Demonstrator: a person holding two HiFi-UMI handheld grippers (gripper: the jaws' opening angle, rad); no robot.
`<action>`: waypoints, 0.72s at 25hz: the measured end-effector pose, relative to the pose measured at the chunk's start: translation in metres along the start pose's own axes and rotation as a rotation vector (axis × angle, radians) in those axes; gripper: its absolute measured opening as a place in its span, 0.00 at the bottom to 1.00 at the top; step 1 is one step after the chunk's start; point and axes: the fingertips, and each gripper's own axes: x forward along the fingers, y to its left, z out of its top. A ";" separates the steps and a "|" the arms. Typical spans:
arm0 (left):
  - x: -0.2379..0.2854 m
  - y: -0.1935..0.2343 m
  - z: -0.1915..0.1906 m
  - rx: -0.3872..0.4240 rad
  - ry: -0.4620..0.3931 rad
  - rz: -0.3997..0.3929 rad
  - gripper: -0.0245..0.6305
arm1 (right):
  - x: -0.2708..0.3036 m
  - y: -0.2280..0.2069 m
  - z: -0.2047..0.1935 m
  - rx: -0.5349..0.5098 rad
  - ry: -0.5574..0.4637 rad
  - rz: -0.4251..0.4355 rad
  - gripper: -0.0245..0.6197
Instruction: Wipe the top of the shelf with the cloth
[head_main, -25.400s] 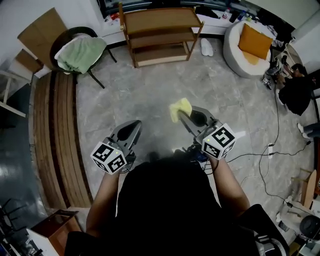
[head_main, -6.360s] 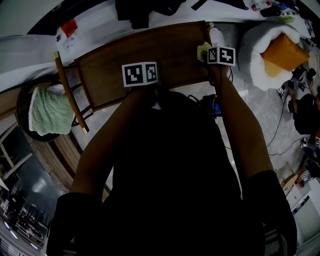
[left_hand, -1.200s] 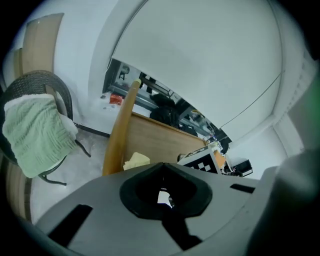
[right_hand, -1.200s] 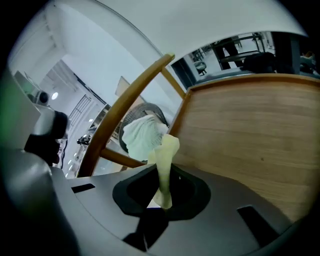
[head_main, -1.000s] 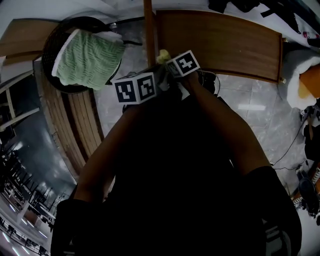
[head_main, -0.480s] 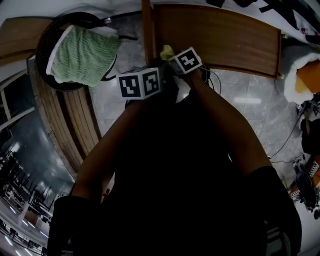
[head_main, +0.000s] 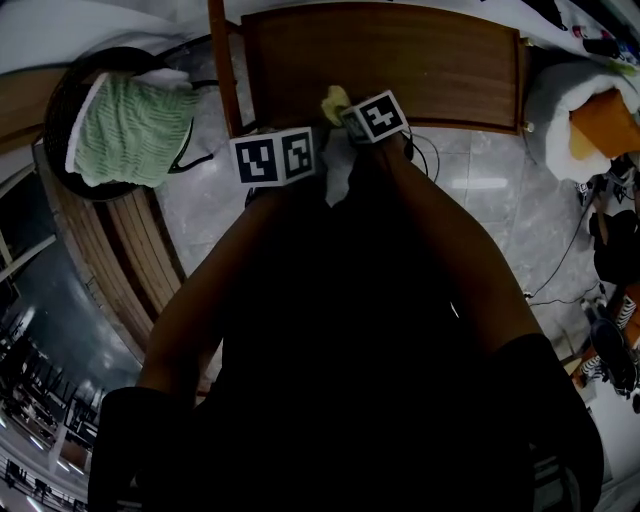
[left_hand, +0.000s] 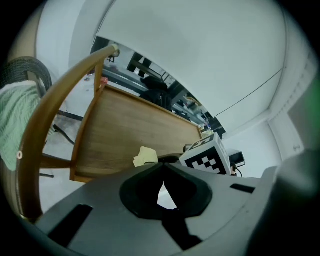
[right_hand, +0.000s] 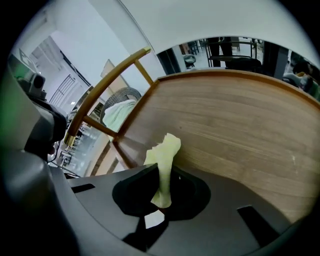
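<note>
The wooden shelf top (head_main: 400, 60) lies at the top of the head view, with the yellow cloth (head_main: 335, 99) at its near edge, left of centre. My right gripper (right_hand: 162, 176) is shut on the cloth (right_hand: 163, 157), which sticks up from between the jaws over the shelf top (right_hand: 235, 115). Whether the cloth presses on the wood is unclear. My left gripper (left_hand: 161, 172) is shut with nothing in it, just left of the right one and off the shelf's front edge. From it I see the cloth (left_hand: 145, 156) and the shelf top (left_hand: 135, 125).
A curved wooden post (head_main: 222, 65) rises at the shelf's left end. A round chair with a green knitted throw (head_main: 125, 125) stands to the left beside a slatted wooden bench (head_main: 110, 250). A white seat with an orange cushion (head_main: 590, 110) is at the right, with cables (head_main: 560, 260) on the floor.
The right gripper with the cloth has moved right along the shelf's near edge, away from the left post. The left gripper has followed beside it, still shut.
</note>
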 end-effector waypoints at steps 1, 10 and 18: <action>0.006 -0.006 0.001 -0.001 -0.002 0.000 0.06 | -0.006 -0.010 -0.005 0.006 0.004 -0.007 0.11; 0.050 -0.031 0.023 -0.062 -0.052 0.024 0.06 | -0.062 -0.096 -0.043 0.045 -0.010 -0.033 0.11; 0.068 -0.033 0.050 -0.086 -0.110 0.058 0.06 | -0.099 -0.150 -0.069 0.090 -0.028 -0.077 0.11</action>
